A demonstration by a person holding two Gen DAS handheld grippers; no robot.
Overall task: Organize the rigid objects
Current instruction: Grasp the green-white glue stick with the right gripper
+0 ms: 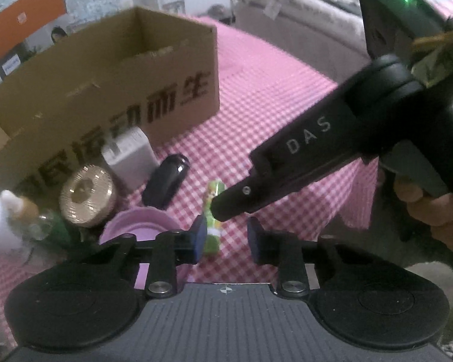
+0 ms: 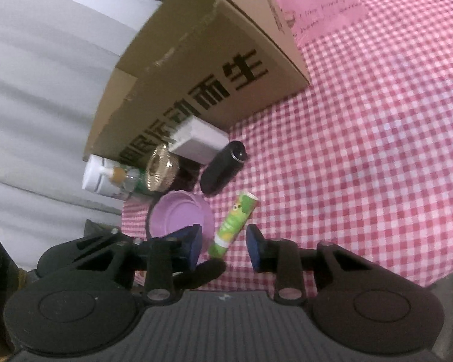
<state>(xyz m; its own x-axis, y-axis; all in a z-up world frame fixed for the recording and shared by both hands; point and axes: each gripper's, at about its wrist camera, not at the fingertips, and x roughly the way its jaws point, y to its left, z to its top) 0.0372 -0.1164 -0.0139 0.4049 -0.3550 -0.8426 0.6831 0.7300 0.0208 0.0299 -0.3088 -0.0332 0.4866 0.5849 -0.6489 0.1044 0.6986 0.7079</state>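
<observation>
Green tube (image 2: pixel 234 224), likely light, stiff and slick, lies between the right tool's (image 2: pixel 223 246) wide-open fingers; grip mid-body.

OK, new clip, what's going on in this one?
A person holds a pair of tongs in each hand over a table with a pink checked cloth. Both the left tongs and the right tongs are open and empty, aimed at a green tube lying on the cloth. Beside it sit a purple bowl, a black cylinder, a gold-lidded jar and a white box, all in front of an open cardboard box. Nothing is gripped yet.
</observation>
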